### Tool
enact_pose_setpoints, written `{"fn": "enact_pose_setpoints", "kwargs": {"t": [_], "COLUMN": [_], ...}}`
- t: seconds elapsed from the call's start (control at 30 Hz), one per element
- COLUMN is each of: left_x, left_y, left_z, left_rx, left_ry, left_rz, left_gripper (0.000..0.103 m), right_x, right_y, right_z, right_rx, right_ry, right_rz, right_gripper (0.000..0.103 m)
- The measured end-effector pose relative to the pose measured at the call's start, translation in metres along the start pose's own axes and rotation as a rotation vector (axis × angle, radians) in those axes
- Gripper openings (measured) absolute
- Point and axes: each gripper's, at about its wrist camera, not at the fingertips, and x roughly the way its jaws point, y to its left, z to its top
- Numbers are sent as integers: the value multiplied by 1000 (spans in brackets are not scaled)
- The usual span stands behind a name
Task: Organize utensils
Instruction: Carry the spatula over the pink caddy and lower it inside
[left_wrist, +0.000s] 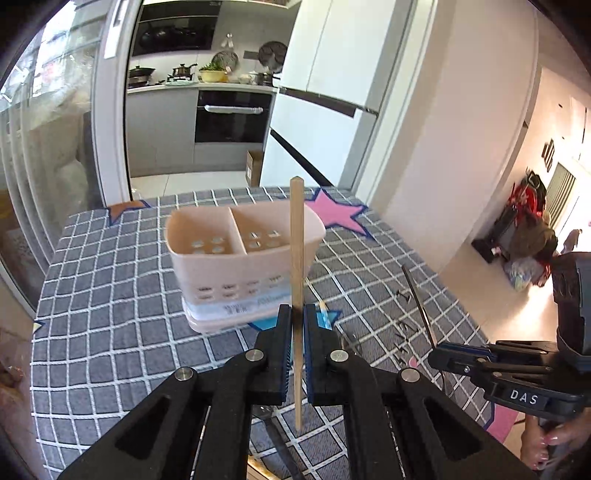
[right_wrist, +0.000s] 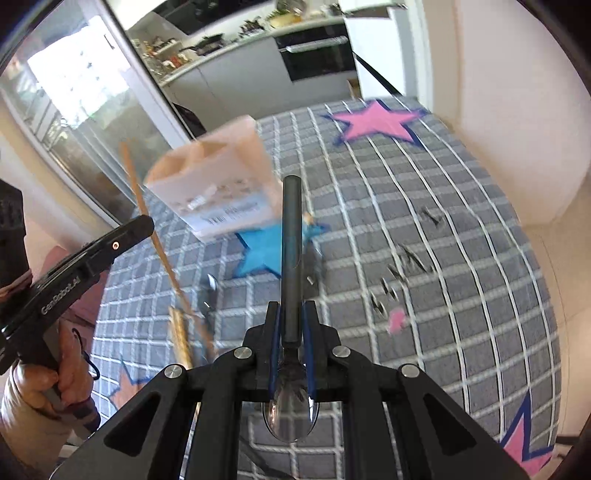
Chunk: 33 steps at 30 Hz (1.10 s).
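Observation:
My left gripper (left_wrist: 297, 314) is shut on a wooden chopstick (left_wrist: 296, 240) that stands upright between the pads, in front of the pink two-compartment utensil holder (left_wrist: 240, 254). Both compartments look empty. My right gripper (right_wrist: 291, 310) is shut on a spoon's dark handle (right_wrist: 290, 229), with the shiny bowl (right_wrist: 290, 413) toward the camera. In the right wrist view the holder (right_wrist: 214, 184) is blurred, ahead and to the left. The left gripper (right_wrist: 144, 223) carries the chopstick (right_wrist: 135, 184) beside it. The right gripper (left_wrist: 437, 354) shows low at the right.
A grey checked tablecloth (left_wrist: 110, 295) with coloured stars covers the table. Small dark clips (right_wrist: 402, 269) lie scattered on the right. More utensils (right_wrist: 181, 339) lie on the cloth near the front. A glass door stands left, a white wall right.

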Motion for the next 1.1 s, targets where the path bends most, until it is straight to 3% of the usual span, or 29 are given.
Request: {"fn": "enact_pose_setpoints", "kwargs": {"t": [0.07, 0.1, 0.17, 0.23, 0.57, 0.87, 1.1], "left_x": [-20, -58, -70, -116, -213, -192, -155], "left_y": [12, 15, 22, 41, 91, 114, 124], "left_z": [3, 2, 12, 19, 79, 118, 100], "left_rx": [-14, -16, -16, -12, 21, 2, -10], "left_ry": [-33, -47, -77, -101, -242, -296, -226], "left_rz": [1, 1, 7, 11, 69, 90, 106], "left_gripper": [38, 38, 38, 38, 37, 37, 37], "right_x": [-3, -4, -4, -2, 13, 50, 90], "right_y": [10, 14, 23, 31, 71, 91, 92], "right_z": [13, 20, 36, 52, 125, 164, 156], "right_rx": [-21, -30, -41, -47, -126, -215, -268], "right_ry": [-29, -43, -64, -83, -182, -281, -315], "right_rz": [13, 20, 36, 57, 104, 72, 27], "right_gripper": [13, 13, 13, 13, 13, 13, 13]}}
